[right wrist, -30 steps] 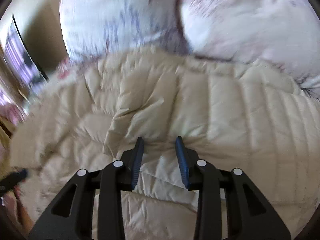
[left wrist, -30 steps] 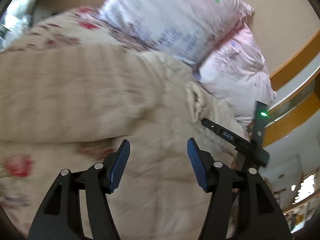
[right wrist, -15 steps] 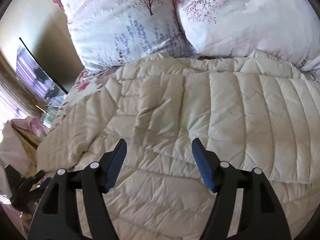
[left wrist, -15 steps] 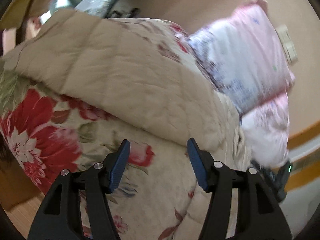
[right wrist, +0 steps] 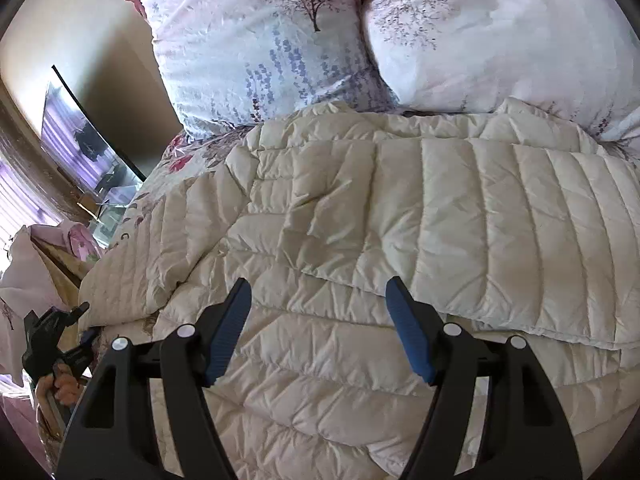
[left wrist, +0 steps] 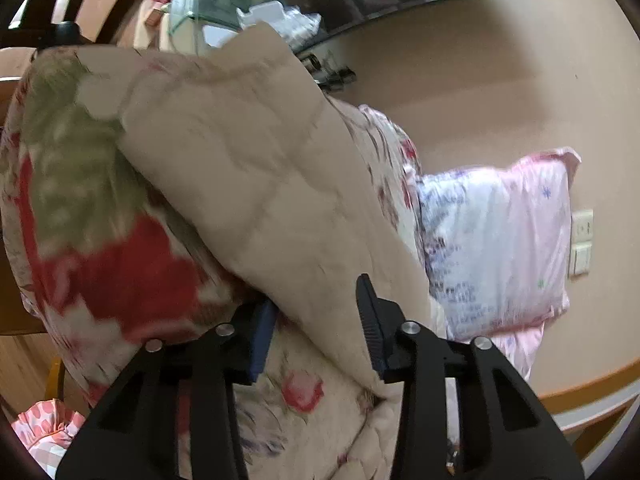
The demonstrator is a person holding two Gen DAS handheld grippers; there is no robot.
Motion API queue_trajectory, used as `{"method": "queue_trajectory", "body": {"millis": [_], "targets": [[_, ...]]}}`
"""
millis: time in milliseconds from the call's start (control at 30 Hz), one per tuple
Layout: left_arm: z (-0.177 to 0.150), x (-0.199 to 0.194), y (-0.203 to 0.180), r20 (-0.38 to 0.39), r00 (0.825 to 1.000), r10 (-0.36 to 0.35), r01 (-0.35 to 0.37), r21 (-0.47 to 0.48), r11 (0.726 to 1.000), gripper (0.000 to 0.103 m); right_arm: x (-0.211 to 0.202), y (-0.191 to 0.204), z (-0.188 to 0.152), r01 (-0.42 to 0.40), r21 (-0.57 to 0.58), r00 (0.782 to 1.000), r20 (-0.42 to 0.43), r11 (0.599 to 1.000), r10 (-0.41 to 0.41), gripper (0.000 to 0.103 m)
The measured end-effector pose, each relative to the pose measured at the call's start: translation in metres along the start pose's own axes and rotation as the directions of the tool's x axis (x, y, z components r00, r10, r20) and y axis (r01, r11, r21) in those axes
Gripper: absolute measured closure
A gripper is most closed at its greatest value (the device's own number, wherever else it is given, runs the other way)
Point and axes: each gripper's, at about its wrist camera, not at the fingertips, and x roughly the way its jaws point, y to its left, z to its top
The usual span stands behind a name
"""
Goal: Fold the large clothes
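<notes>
My left wrist camera sits low and close at the bed's edge, looking along my left gripper (left wrist: pixel 316 320) across the cream jacket (left wrist: pixel 260 184) toward the pillow (left wrist: pixel 496 248) and the wall. My right wrist camera looks steeply down over the jacket toward the same pillow. It also catches what seems to be my left gripper, small and dim at its left edge.

We note a beige wall (left wrist: pixel 460 92) carrying a white switch plate (left wrist: pixel 581 240). A dark TV screen (right wrist: pixel 86 140) hangs on it. Two floral pillows (right wrist: pixel 400 28) lie against the headboard end; wood floor (left wrist: pixel 20 364) shows below.
</notes>
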Motion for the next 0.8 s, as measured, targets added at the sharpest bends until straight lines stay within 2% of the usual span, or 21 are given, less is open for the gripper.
{"method": "queue_trajectory", "body": {"millis": [67, 167, 367, 467, 567, 667, 733, 767, 800], "targets": [[0.007, 0.001, 0.001, 0.008, 1.000, 0.006, -0.006, -0.011, 1.000, 0.081, -0.003, -0.005, -0.001, 0.004, 0.002, 1.000, 0.002, 1.000, -0.004, 0.033], [0.018, -0.002, -0.001, 0.028, 1.000, -0.005, 0.005, -0.009, 1.000, 0.094, -0.007, -0.012, -0.004, 0.011, 0.008, 1.000, 0.007, 1.000, -0.011, 0.033], [0.021, -0.018, -0.043, 0.063, 0.996, -0.067, 0.060, 0.102, 0.993, 0.098, -0.024, -0.027, -0.007, 0.028, 0.016, 0.999, 0.034, 0.999, -0.029, 0.031], [0.014, -0.025, -0.081, 0.059, 0.990, -0.126, 0.113, 0.193, 0.975, 0.099, -0.033, -0.033, -0.008, 0.033, 0.020, 0.998, 0.050, 0.999, -0.034, 0.031], [-0.006, -0.025, -0.126, 0.020, 0.979, -0.203, 0.188, 0.302, 0.935, 0.099, -0.044, -0.041, -0.009, 0.032, 0.023, 0.997, 0.072, 0.999, -0.034, 0.031], [-0.039, -0.017, -0.174, -0.071, 0.960, -0.271, 0.276, 0.409, 0.870, 0.099, -0.055, -0.051, -0.009, 0.040, 0.038, 0.995, 0.093, 0.998, -0.043, 0.029], [-0.071, -0.003, -0.205, -0.169, 0.938, -0.302, 0.346, 0.465, 0.815, 0.099, -0.061, -0.060, -0.010, 0.045, 0.061, 0.993, 0.104, 0.997, -0.051, 0.029], [-0.084, 0.003, -0.214, -0.204, 0.929, -0.308, 0.369, 0.479, 0.796, 0.099, -0.064, -0.066, -0.010, 0.048, 0.074, 0.993, 0.107, 0.996, -0.056, 0.029], [-0.103, 0.013, -0.227, -0.259, 0.914, -0.313, 0.403, 0.496, 0.769, 0.099, -0.066, -0.071, -0.011, 0.051, 0.085, 0.992, 0.110, 0.995, -0.061, 0.029]]}}
